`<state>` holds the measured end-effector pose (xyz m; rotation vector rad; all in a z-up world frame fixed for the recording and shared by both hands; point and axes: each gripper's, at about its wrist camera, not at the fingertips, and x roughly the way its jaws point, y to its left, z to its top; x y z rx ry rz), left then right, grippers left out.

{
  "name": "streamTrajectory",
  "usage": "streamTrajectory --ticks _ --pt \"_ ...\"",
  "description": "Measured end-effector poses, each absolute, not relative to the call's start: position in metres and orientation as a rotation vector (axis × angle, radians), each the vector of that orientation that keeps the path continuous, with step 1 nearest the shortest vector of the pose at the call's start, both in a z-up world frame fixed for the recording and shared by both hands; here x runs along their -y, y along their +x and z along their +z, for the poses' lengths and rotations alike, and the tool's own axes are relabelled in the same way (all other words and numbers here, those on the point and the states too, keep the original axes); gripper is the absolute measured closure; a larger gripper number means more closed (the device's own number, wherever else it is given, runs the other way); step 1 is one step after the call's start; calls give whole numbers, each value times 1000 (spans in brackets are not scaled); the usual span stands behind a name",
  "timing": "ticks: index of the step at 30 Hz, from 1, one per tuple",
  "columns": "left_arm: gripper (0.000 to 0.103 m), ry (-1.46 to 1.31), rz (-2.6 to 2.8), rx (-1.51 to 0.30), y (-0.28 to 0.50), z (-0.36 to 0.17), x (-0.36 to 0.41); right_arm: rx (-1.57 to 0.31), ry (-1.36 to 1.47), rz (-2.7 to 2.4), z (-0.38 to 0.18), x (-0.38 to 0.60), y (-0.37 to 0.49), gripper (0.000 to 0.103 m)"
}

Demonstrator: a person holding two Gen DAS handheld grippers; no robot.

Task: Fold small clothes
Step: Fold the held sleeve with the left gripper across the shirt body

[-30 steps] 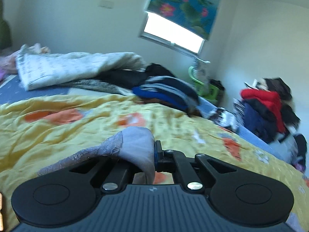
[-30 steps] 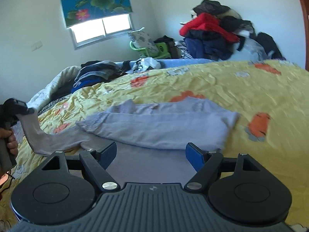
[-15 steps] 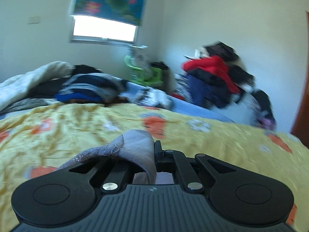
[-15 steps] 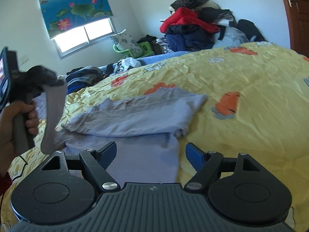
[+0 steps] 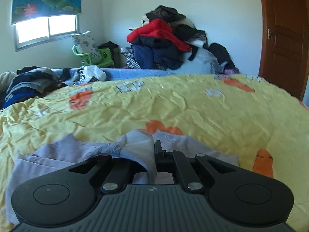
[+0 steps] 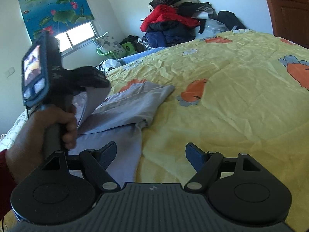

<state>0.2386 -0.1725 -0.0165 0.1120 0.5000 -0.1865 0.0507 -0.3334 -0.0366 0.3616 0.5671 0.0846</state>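
Note:
A pale lilac-grey garment (image 6: 125, 108) lies partly folded on the yellow bedspread (image 6: 222, 100). My left gripper (image 5: 154, 150) is shut on one end of this garment (image 5: 139, 147), and the cloth drapes over its left finger. In the right wrist view the left gripper (image 6: 100, 83) hangs over the folded part, a flap of cloth trailing down from it, with a hand (image 6: 48, 123) around its handle. My right gripper (image 6: 150, 154) stands open low over the garment's near edge, nothing between its blue pads (image 6: 193, 154).
A pile of red, navy and black clothes (image 5: 164, 44) sits against the far wall. More folded dark clothes (image 5: 29, 85) lie at the bed's far left. A green chair (image 5: 92, 58) stands under the window, and a brown door (image 5: 285, 34) is at the right.
The left gripper has swung right across the bed, carrying the garment's end over the folded part. The right gripper shifted slightly and stayed open.

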Motion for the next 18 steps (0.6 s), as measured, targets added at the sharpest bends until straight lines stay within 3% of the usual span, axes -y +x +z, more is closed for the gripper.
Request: streamTrajectory --ticks 10,12,13,14,16,18 --pt "98 179 -206 -607 249 -34 195 -567 395 61 -42 346 47 22" --pt "87 192 -224 -634 250 -36 201 -568 401 55 -43 347 46 22" --pt "71 193 -241 -640 248 -35 204 -567 402 52 -43 348 46 22" --pt "45 191 -265 -637 246 -34 207 -568 403 50 -43 348 45 22" --pt "9 200 -301 -601 238 -30 214 -567 405 42 -43 349 43 22" --pt "5 240 -324 -529 227 -25 225 -572 405 35 -44 350 43 22"
